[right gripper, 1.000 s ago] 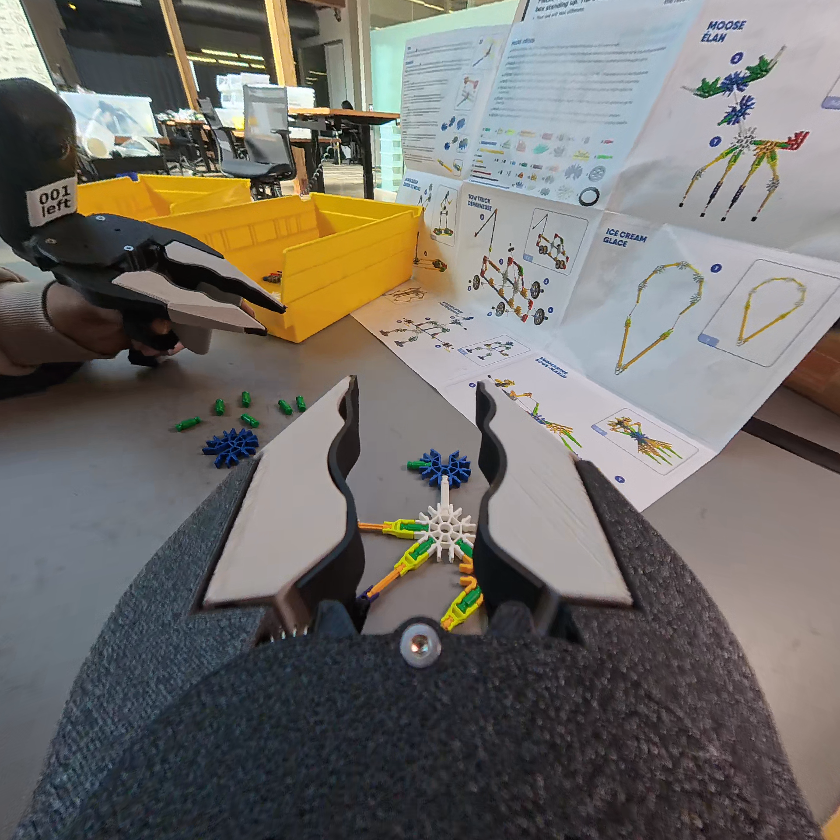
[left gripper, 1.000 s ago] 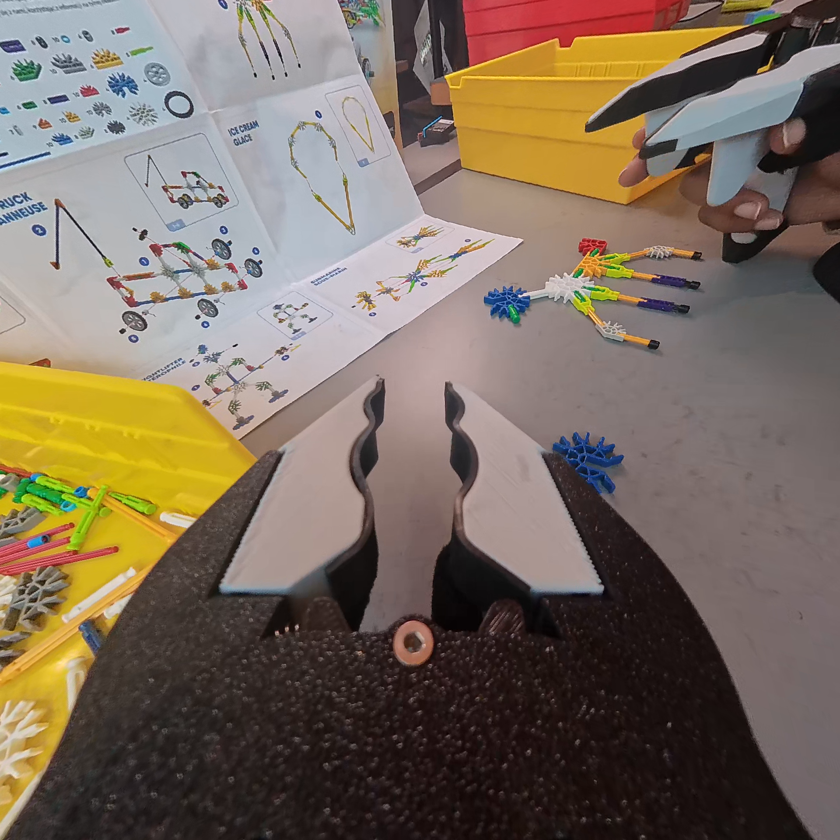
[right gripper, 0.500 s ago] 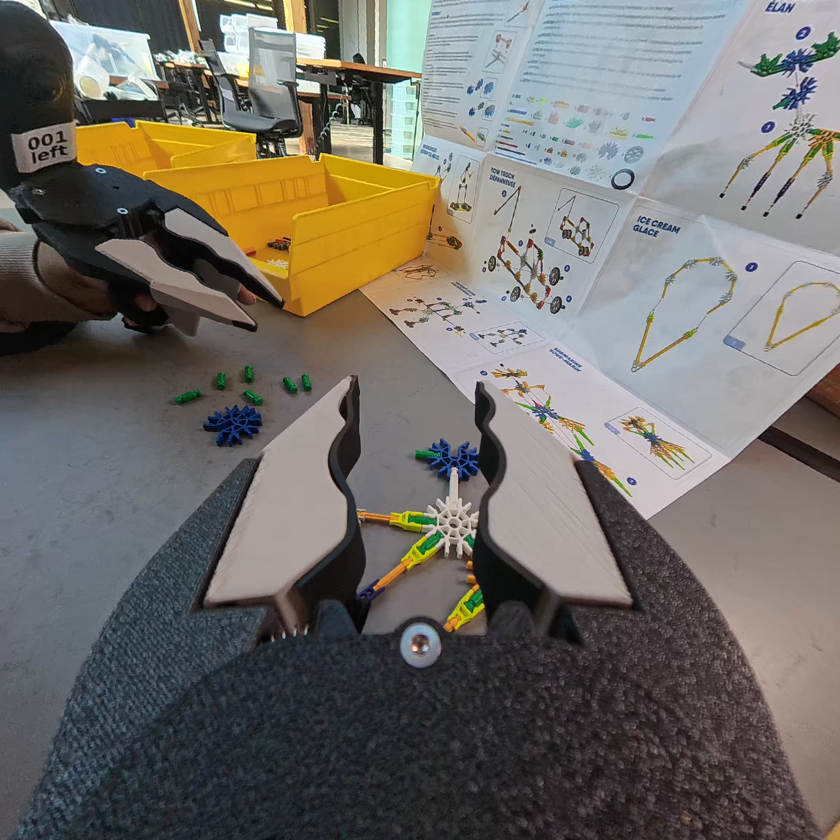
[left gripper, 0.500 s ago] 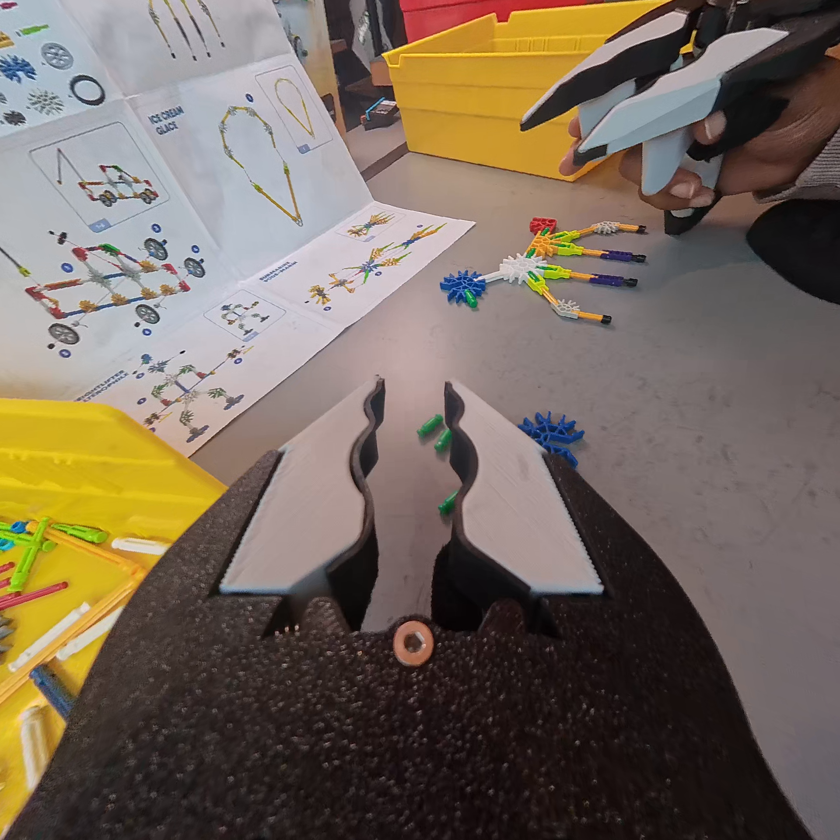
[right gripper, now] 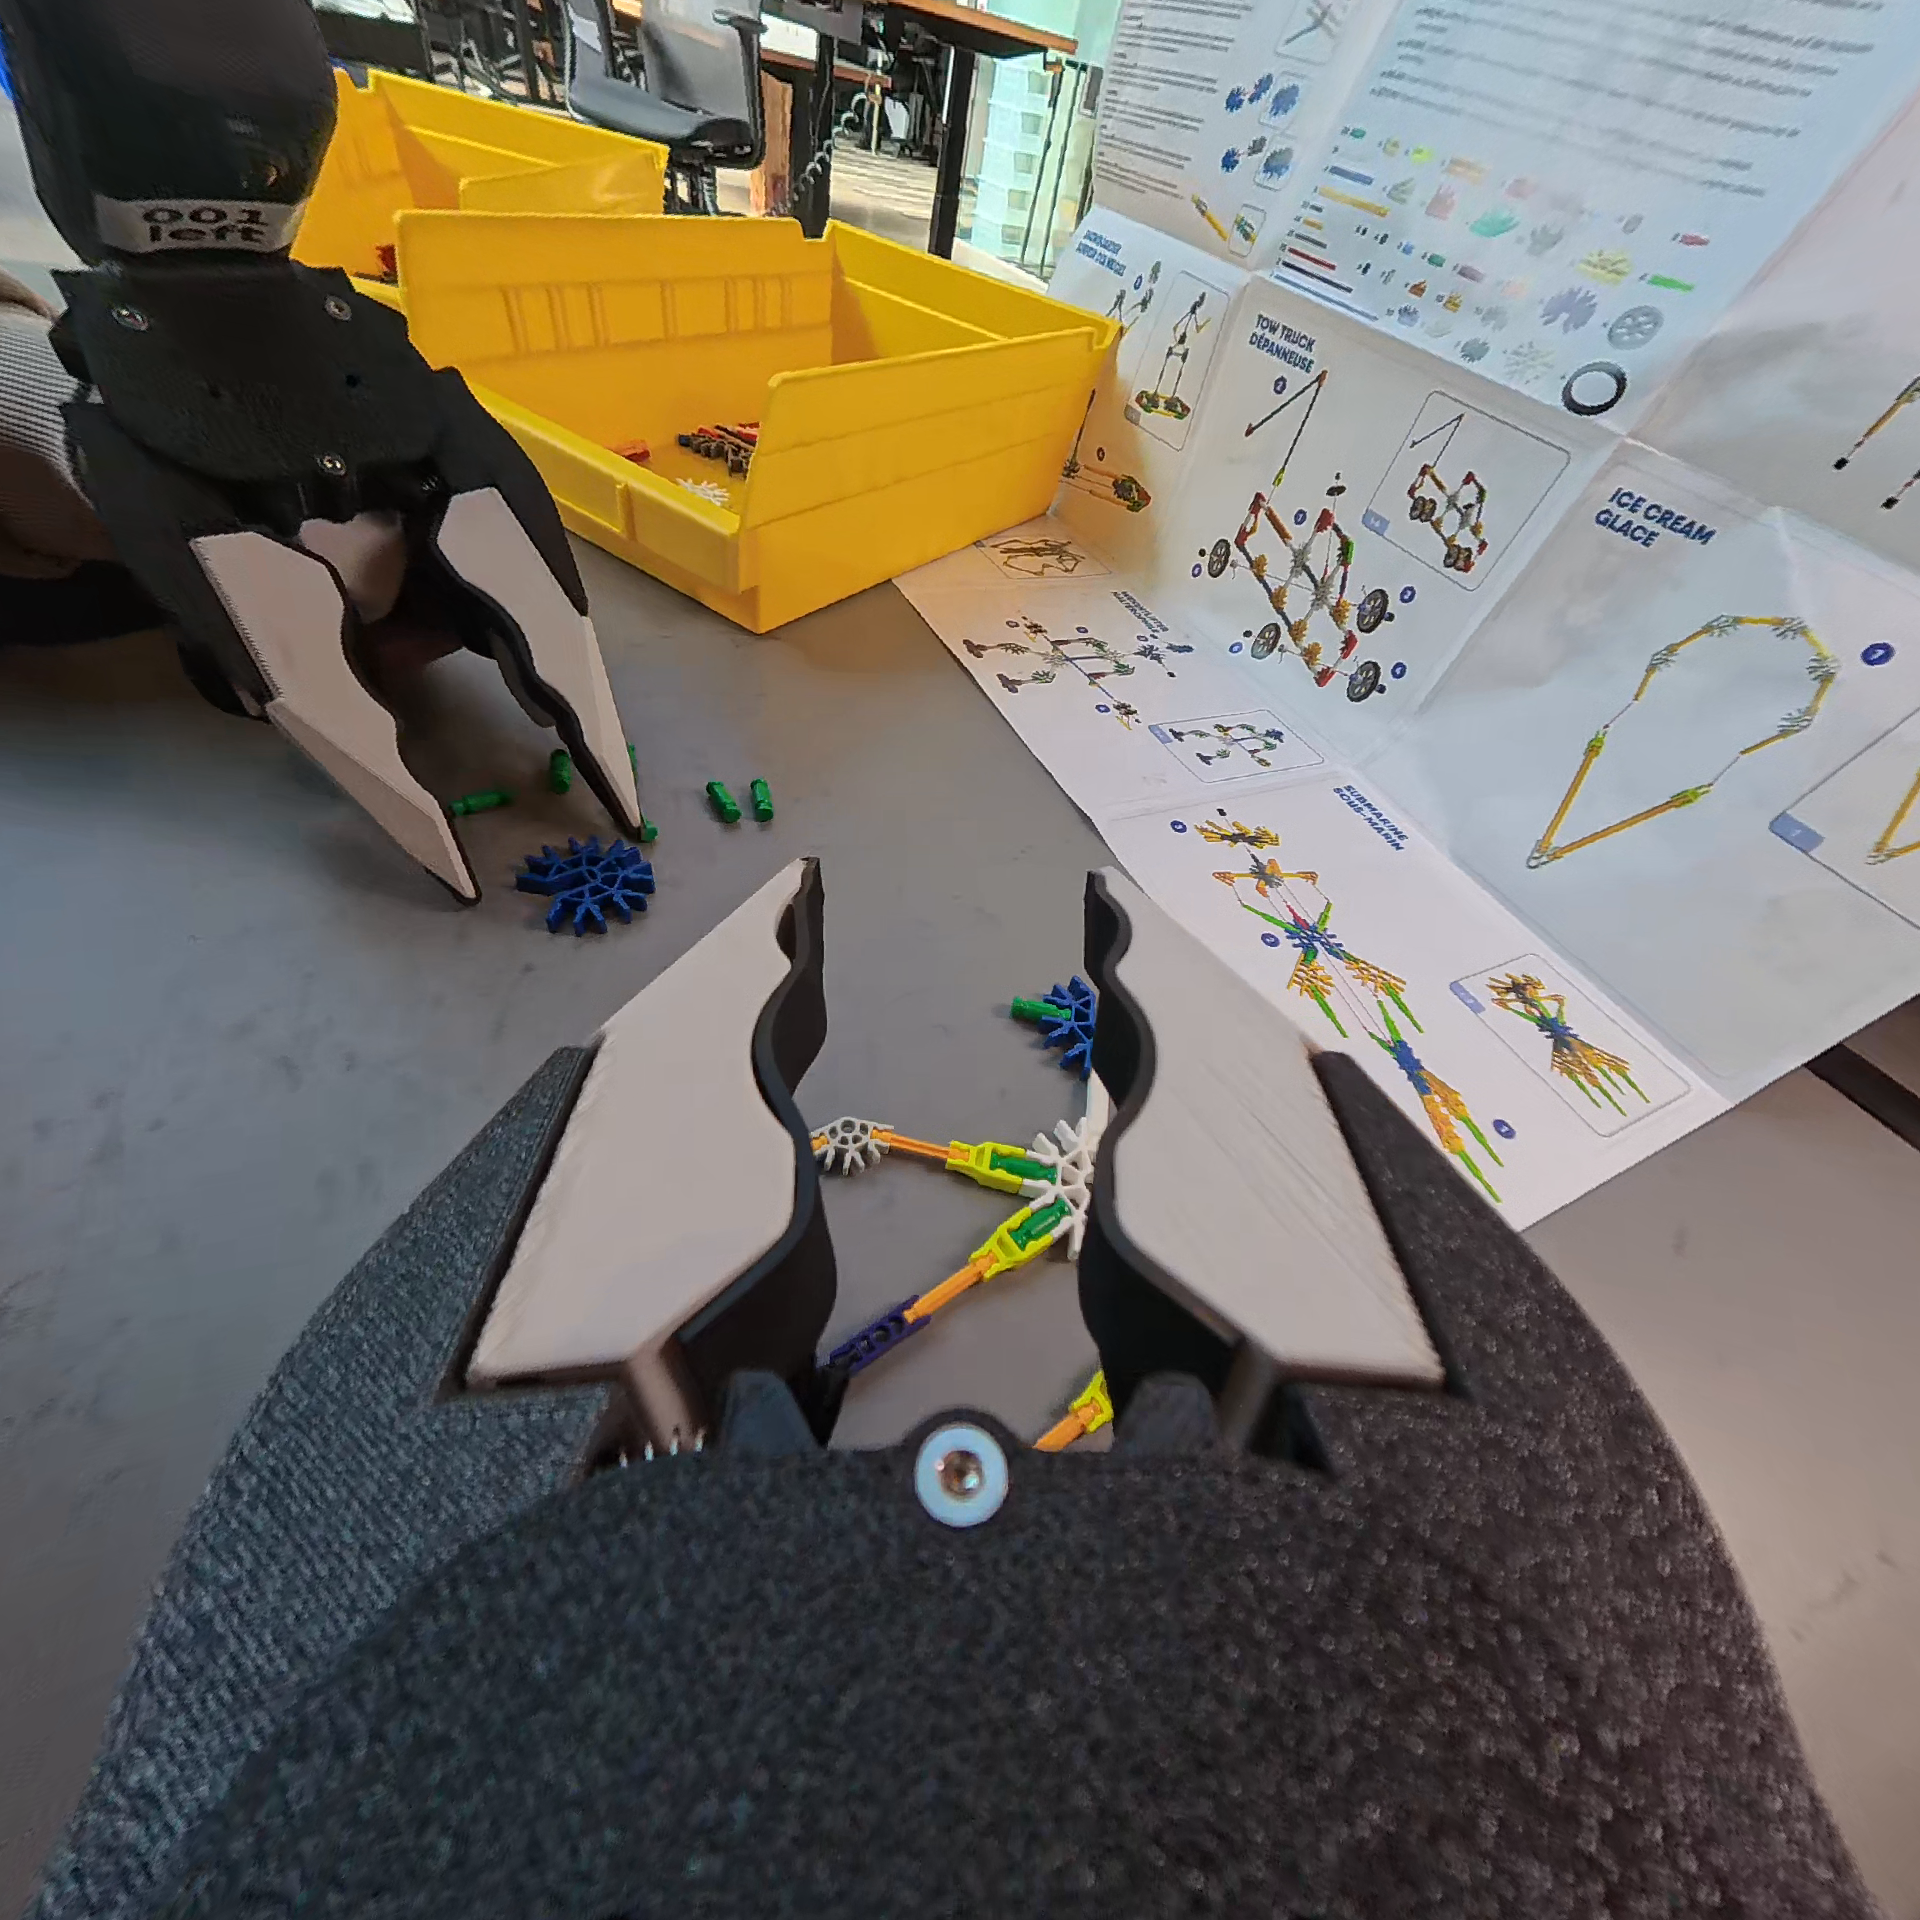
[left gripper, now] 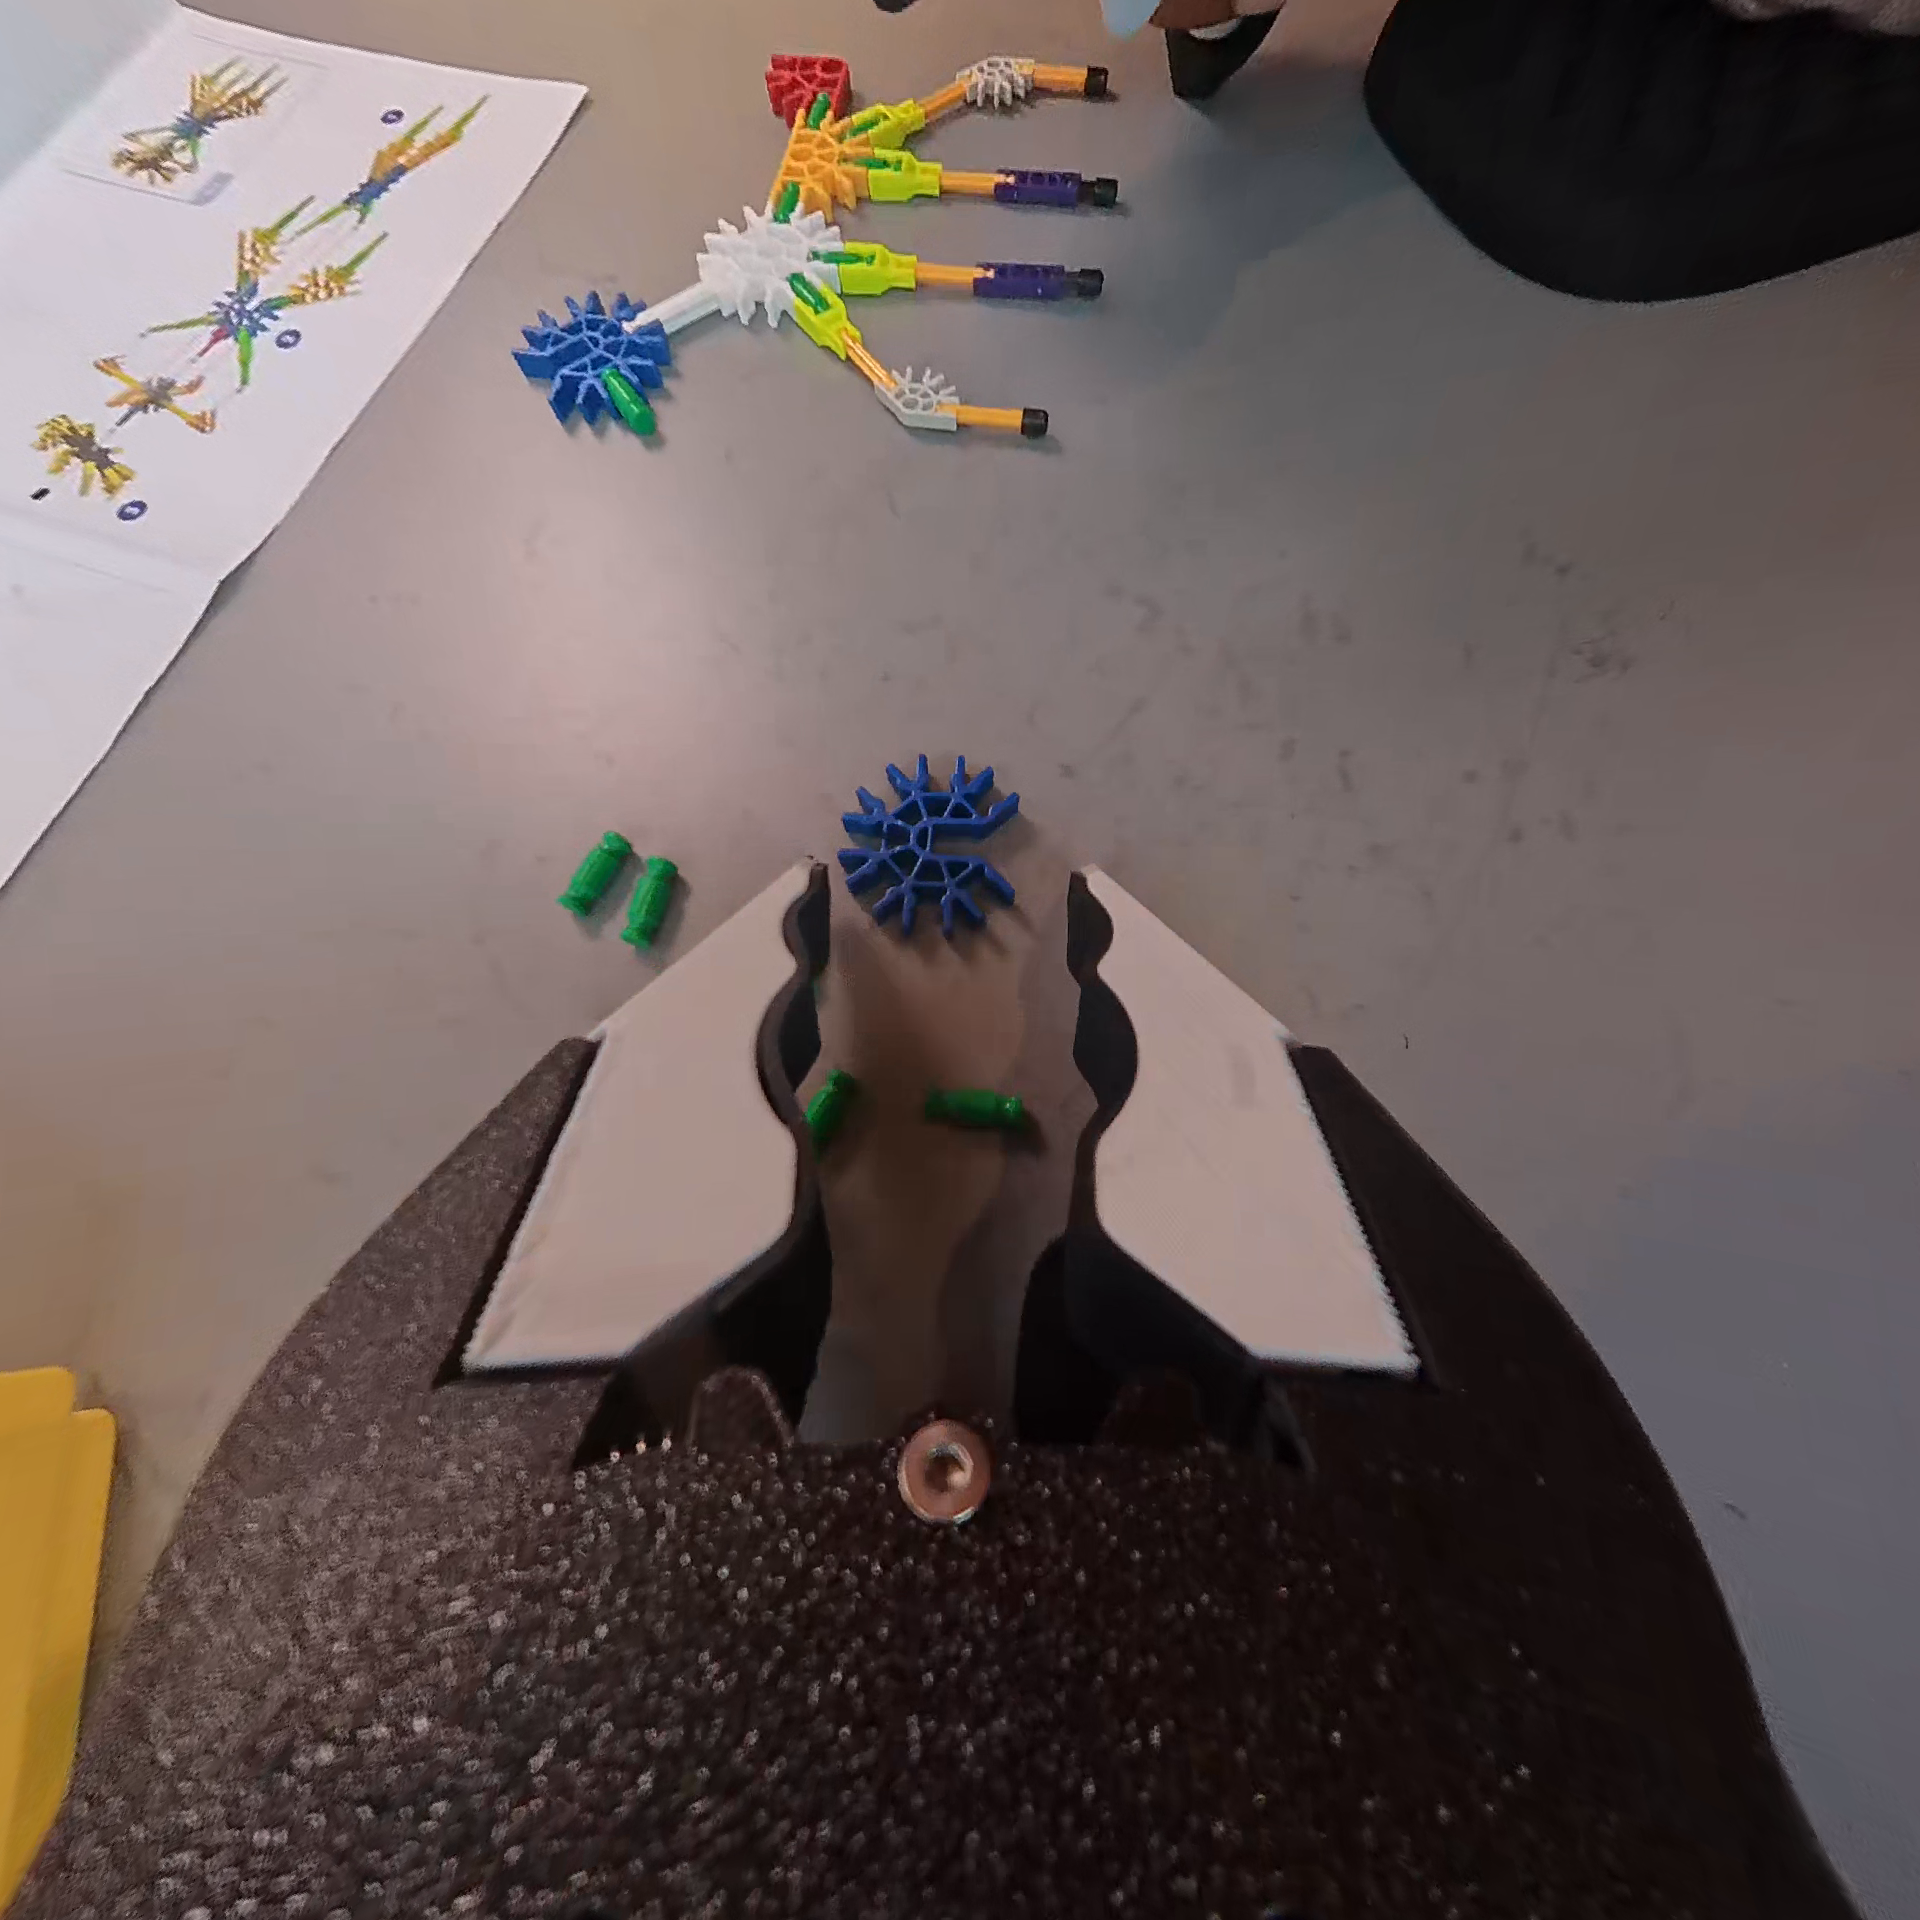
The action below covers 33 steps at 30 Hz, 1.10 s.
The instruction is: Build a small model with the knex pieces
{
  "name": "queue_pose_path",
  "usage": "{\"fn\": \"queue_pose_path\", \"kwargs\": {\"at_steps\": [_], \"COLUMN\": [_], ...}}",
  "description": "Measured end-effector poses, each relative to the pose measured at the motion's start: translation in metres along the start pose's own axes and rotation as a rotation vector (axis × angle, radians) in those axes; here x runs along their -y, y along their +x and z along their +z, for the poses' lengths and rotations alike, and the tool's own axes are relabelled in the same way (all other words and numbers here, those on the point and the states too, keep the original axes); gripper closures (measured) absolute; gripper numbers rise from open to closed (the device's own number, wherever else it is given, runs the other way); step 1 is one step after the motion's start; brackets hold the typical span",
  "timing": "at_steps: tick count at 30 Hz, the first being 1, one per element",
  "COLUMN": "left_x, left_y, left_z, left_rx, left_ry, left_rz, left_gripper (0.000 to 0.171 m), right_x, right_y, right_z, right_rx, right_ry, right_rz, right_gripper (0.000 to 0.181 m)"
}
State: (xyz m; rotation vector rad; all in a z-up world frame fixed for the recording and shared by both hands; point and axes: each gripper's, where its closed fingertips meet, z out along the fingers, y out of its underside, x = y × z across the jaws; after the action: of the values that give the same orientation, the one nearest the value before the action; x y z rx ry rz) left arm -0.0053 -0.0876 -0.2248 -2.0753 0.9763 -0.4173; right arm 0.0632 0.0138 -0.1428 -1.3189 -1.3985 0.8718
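Note:
My left gripper (left gripper: 945, 883) is open and empty, tilted down over the grey table. A loose blue snowflake connector (left gripper: 928, 844) lies just past its fingertips. Short green rods lie between its fingers (left gripper: 974, 1108) and to the left (left gripper: 620, 885). A partly built rod-and-connector model (left gripper: 821, 249) lies farther ahead. My right gripper (right gripper: 951, 888) is open and empty, hovering over that model (right gripper: 1023, 1179). In the right wrist view the left gripper (right gripper: 551, 852) points down at the blue connector (right gripper: 587, 883).
A folded white instruction sheet (right gripper: 1455, 644) stands along the table's far side and lies flat at its foot (left gripper: 156, 343). Yellow parts bins (right gripper: 748, 416) stand behind the left gripper. A yellow bin corner (left gripper: 42, 1558) shows at the lower left. A dark sleeve (left gripper: 1662, 156) is at upper right. The grippers' ends are close to 15 cm from one another.
My left gripper has swung right, tipped down and opened wider over the blue connector and green rods. My right gripper has opened a little wider and shifted slightly over the model.

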Motion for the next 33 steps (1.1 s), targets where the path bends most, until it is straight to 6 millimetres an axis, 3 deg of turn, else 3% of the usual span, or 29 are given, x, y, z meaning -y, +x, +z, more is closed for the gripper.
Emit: {"fn": "queue_pose_path", "kwargs": {"at_steps": [8, 21, 25, 30, 31, 33], "left_x": [-0.002, 0.0, 0.012, 0.006, 0.005, 0.005], "left_y": [0.011, 0.014, 0.018, 0.021, 0.023, 0.025], "left_z": [0.002, -0.008, -0.009, 0.009, 0.011, 0.011], "left_rx": [-0.032, -0.024, -0.059, -0.127, -0.136, -0.136], "left_ry": [-0.017, 0.011, 0.044, -0.067, -0.08, -0.089], "left_rz": [0.045, 0.071, 0.074, 0.088, 0.083, 0.071], "left_gripper": [0.149, 0.148, 0.137, 0.116, 0.116, 0.132], "right_x": [-0.001, 0.0, 0.002, 0.001, 0.0, 0.001], "right_y": [-0.003, -0.006, -0.004, -0.011, -0.012, -0.012], "right_z": [0.001, 0.0, -0.003, -0.003, -0.003, -0.004], "right_rx": [0.018, 0.023, 0.021, 0.033, 0.031, 0.026], "right_ry": [-0.009, -0.006, 0.016, 0.001, 0.0, 0.004], "right_rz": [0.0, 0.004, 0.018, -0.01, -0.017, -0.019], "right_gripper": [0.132, 0.132, 0.133, 0.133, 0.133, 0.135]}}
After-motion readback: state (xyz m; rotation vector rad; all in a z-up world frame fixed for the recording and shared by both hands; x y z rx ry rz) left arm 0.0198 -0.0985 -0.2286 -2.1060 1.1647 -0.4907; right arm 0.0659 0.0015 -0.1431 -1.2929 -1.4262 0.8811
